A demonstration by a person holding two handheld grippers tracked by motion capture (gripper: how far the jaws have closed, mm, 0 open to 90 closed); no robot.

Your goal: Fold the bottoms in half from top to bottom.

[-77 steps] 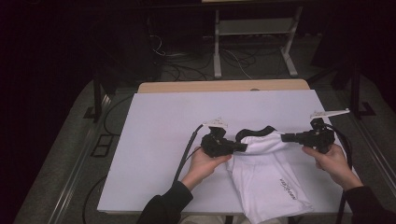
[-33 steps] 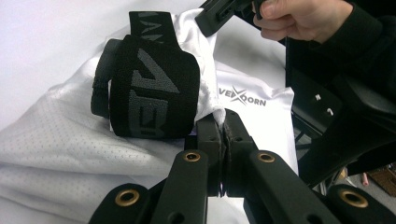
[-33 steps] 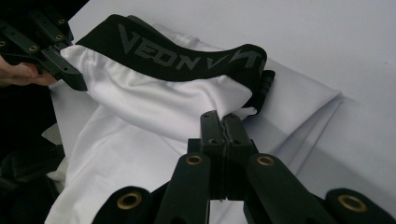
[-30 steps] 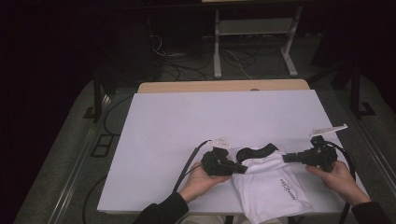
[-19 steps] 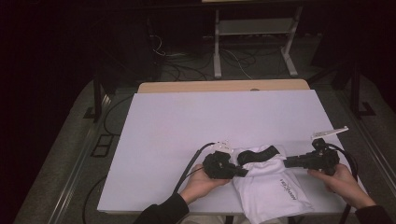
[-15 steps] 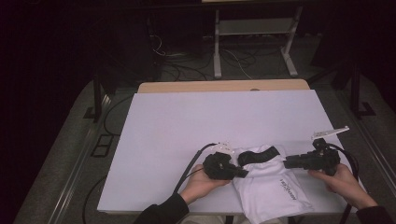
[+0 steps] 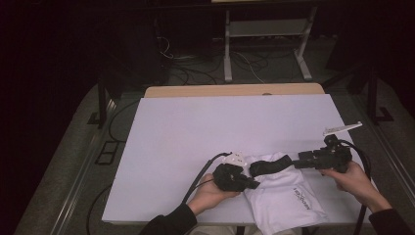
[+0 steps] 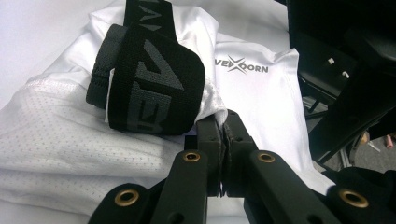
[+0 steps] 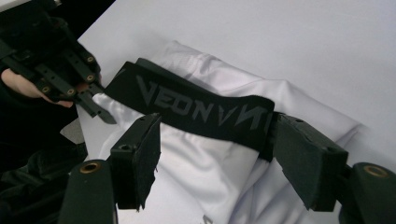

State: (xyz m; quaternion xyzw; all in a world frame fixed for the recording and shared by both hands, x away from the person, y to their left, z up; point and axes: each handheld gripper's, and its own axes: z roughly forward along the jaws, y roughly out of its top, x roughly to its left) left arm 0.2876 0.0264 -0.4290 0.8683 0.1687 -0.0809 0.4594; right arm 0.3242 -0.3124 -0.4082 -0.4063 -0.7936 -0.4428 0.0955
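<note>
A white garment [image 7: 288,196] with a black lettered waistband [image 7: 271,164] lies bunched at the front right of the white table [image 7: 220,127], its lower part hanging over the front edge. My left gripper [image 7: 253,185] is shut on a fold of the white fabric [image 8: 70,140] just below the rolled waistband [image 8: 144,79]; its jaws [image 8: 223,126] are pressed together. My right gripper [image 7: 297,161] is open. In the right gripper view its jaws [image 9: 217,140] stand wide apart, one on each side of the waistband [image 9: 201,109], and the left gripper [image 9: 100,112] shows beyond.
A wooden strip [image 7: 235,90] runs along the table's far edge. Behind it on the floor stand a metal frame [image 7: 264,39] and loose cables [image 7: 171,51]. The left and back parts of the table top are bare white.
Both grippers have come nearer to the front edge of the table. The garment, earlier stretched between them, is now bunched with the waistband folded over the white fabric.
</note>
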